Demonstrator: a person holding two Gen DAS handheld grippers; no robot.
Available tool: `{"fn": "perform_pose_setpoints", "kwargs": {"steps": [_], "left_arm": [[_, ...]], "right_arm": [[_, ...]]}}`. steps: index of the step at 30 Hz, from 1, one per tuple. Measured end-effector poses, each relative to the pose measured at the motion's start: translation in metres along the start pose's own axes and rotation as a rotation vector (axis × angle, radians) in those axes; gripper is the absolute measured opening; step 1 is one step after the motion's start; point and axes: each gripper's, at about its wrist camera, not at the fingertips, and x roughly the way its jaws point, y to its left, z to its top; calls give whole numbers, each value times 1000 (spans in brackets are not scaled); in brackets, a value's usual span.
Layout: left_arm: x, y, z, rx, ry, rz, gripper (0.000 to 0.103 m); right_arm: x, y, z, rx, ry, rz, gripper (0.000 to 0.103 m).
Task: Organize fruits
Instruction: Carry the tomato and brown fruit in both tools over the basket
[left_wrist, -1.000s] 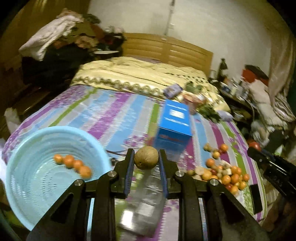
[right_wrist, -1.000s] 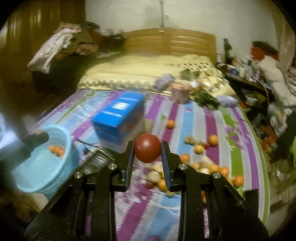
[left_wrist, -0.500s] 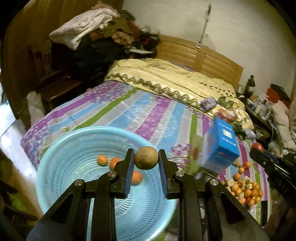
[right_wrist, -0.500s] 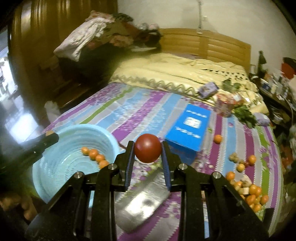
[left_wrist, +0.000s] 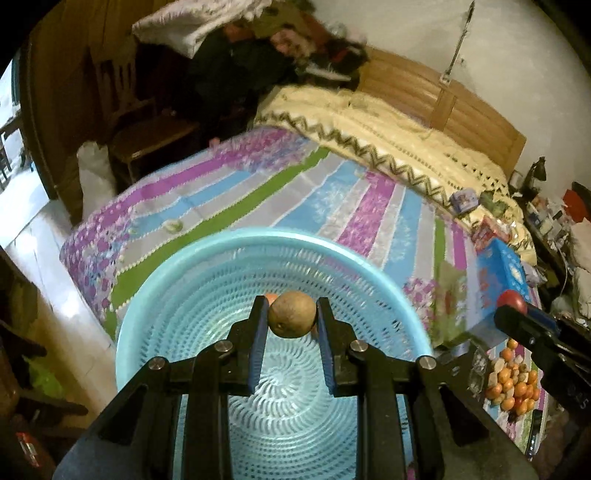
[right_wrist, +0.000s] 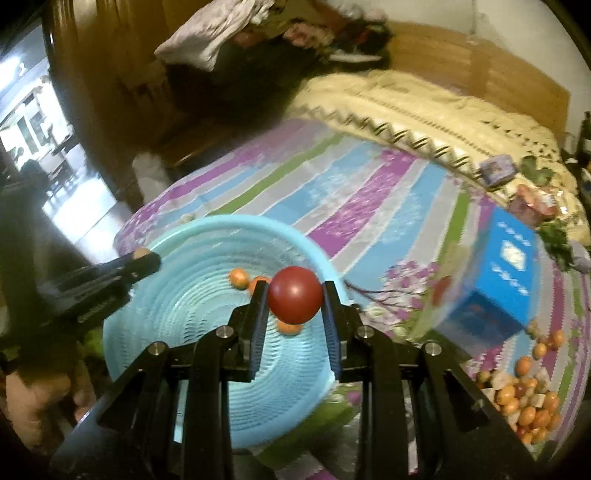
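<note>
Pinching brown fruit (left_wrist: 291, 314) | left hand-held gripper (left_wrist: 291, 317) tilted over basket (left_wrist: 177, 295) | right hand-held gripper (right_wrist: 295, 295) clamps red, maybe tomato

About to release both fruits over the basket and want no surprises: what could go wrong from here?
1. The brown fruit and the red fruit are held only at the fingertips, so either may slip early.
2. The basket sits near the bed's edge; a hard drop might bounce out.
3. Both grippers crowd the basket and could collide.

Behind our left tool (left_wrist: 291, 314), the brown fruit (left_wrist: 291, 314) hides most of the small orange fruits (right_wrist: 239, 277) in the basket (left_wrist: 184, 295). To its right, the blue box (left_wrist: 498, 277) blurs; its print is unreadable.
</note>
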Motion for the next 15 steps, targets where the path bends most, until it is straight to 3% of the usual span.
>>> {"fn": "perform_pose_setpoints", "kwargs": {"steps": [15], "left_arm": [[44, 49, -11, -2, 181, 19, 26]], "right_arm": [[58, 34, -3, -43, 268, 128, 29]]}}
